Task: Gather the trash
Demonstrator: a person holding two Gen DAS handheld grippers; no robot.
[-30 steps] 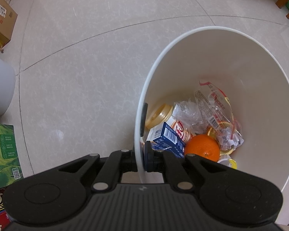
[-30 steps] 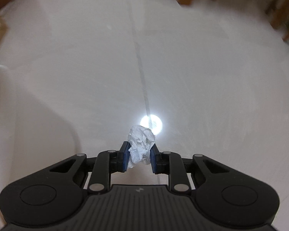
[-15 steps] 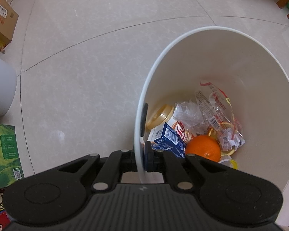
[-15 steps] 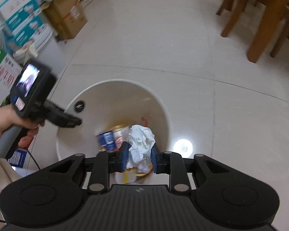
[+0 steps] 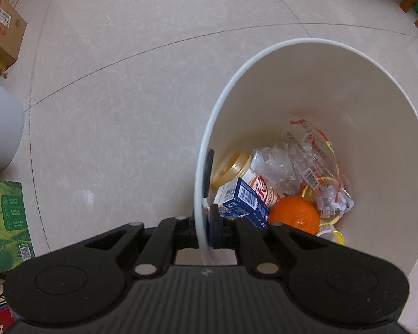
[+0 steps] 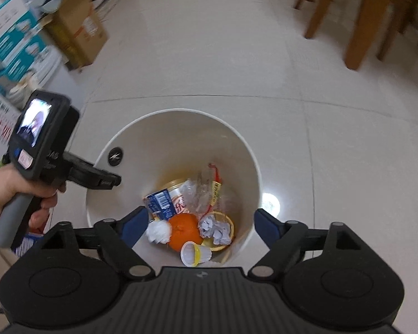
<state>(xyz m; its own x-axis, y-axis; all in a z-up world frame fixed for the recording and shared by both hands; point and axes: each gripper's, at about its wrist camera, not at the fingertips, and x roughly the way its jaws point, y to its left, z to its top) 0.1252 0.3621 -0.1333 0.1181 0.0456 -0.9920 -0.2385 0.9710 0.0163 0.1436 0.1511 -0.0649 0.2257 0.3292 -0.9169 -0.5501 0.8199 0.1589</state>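
Both tongs accounted for — your left gripper (image 5: 203,232) pinches the bin (image 5: 334,83) rim; your right gripper (image 6: 200,222) is opening, empty, paper wad (image 6: 159,231) in the bin below its left finger.

The white bin (image 5: 315,89) is the landmark. In the left wrist view its near wall hides the outer finger of the left gripper (image 5: 206,231), the picture's right edge cuts its far side, and the gripper body covers its near rim. Inside it, the orange (image 5: 295,213) hides part of a yellow-rimmed cup (image 5: 330,232); print on the clear wrapper (image 5: 310,150) is too small to read. Left of the bin, the green box (image 5: 5,222) and cardboard box (image 5: 2,30) are cut by the edge. In the right wrist view, the boxes (image 6: 22,36) and chair legs (image 6: 359,19) beyond the bin are blurred; the left hand (image 6: 5,192) is cut off at the edge.
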